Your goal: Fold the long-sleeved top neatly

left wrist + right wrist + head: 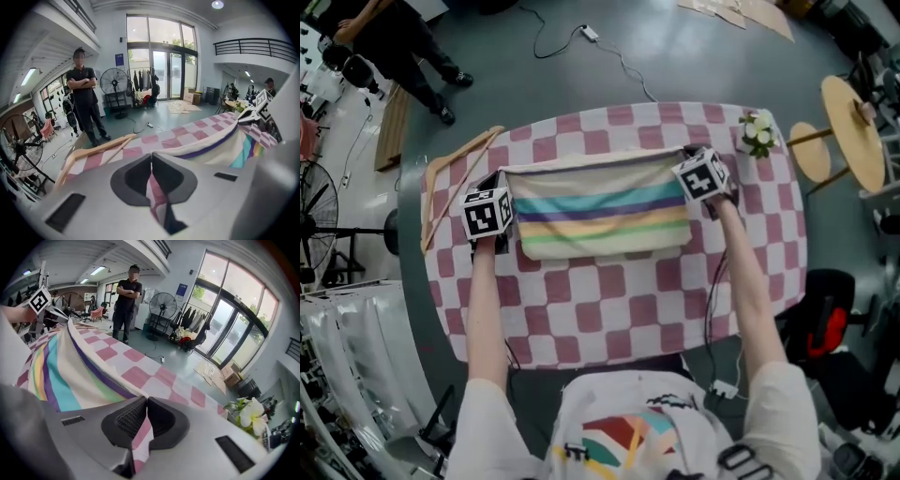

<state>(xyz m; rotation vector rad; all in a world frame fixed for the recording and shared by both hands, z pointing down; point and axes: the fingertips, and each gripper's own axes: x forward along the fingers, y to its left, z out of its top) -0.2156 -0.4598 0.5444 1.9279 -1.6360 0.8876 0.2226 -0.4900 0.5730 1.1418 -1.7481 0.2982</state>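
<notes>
Grey workshop flooring is seen all round an oval table, which is covered by a pink-and-white checked cloth. The long-sleeved top, cream with turquoise, purple, yellow and green stripes, is laid across the far half of the table as a wide folded band, its far edge drawn straight between the two grippers. A wooden hanger is left on the cloth at the far left, just beside the top's left end. The left gripper is held at the top's far left corner, and its jaws are clamped together on the cream edge of the fabric. The right gripper is held at the far right corner, and its jaws are likewise pinched on that edge. White flowers are set at the table's far right.
</notes>
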